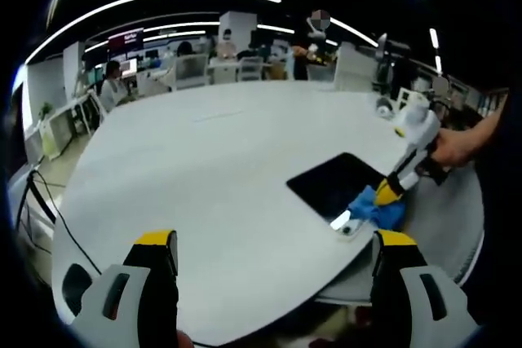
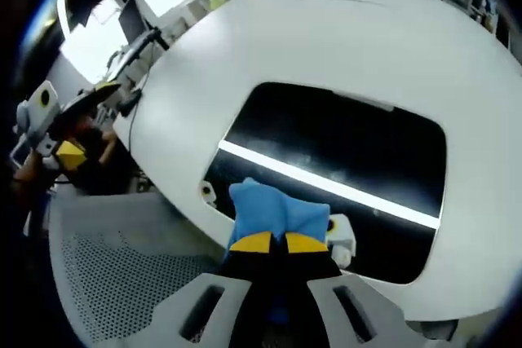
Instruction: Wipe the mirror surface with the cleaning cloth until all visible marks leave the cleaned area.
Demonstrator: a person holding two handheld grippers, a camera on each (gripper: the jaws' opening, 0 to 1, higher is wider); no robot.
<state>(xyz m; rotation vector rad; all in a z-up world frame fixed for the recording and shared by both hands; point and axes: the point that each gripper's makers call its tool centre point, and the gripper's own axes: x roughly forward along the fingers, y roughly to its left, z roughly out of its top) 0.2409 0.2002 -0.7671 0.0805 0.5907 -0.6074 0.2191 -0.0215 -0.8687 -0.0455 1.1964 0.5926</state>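
The right gripper (image 2: 281, 242) is clamping its jaws on the crumpled blue cleaning cloth (image 2: 273, 209), pressing it onto the near edge of the dark rectangular mirror (image 2: 351, 148) lying on the round white table (image 2: 367, 30). Wiping is under way; next it needs sweeping farther across the glass. The left gripper (image 1: 273, 254) is hovering, jaws apart, holding nothing.

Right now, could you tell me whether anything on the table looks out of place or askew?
Nothing stands out. The mirror lies flat near the white table's edge, and the right gripper presses the blue cloth onto its near edge. The left gripper is open.
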